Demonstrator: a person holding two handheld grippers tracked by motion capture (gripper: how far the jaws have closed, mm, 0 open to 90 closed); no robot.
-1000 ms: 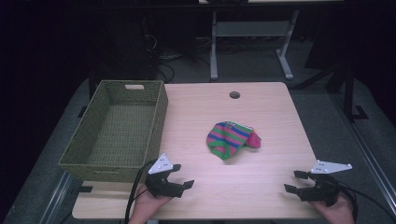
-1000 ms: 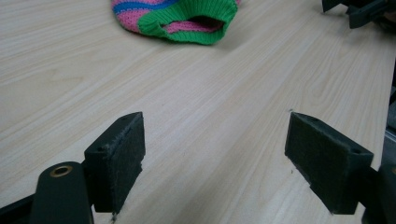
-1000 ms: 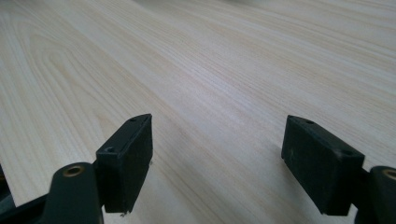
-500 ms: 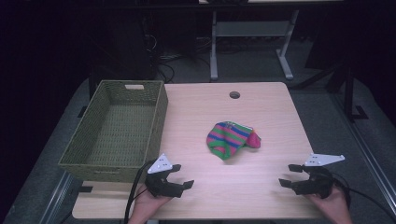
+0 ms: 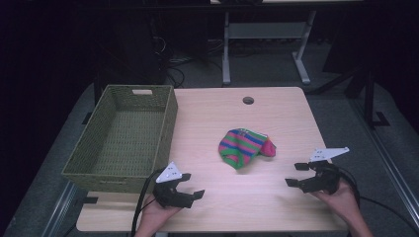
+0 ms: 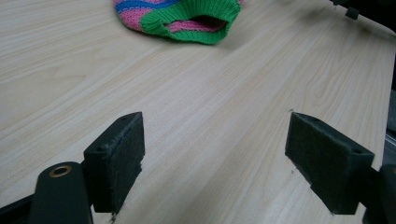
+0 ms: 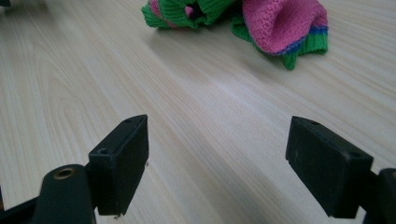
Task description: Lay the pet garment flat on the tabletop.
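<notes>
Right now both grippers rest low near the table's front edge with nothing in them: the left gripper has its jaws spread wide over bare wood, and the right gripper likewise stands wide apart, aimed inward. Between them and a little farther back lies the sock, a crumpled striped knit in green, pink and blue, near the middle of the table and well apart from both grippers. From the left gripper view its green cuff opening faces that gripper; from the right gripper view a pink fold with a green edge lies closest. A woven basket sits empty at the table's left side. By my reading this is the approach step, before any grasp. The next move probably calls for one gripper to travel forward to the sock, lower its jaws around a raised fold, and close firmly before lifting toward the basket.
</notes>
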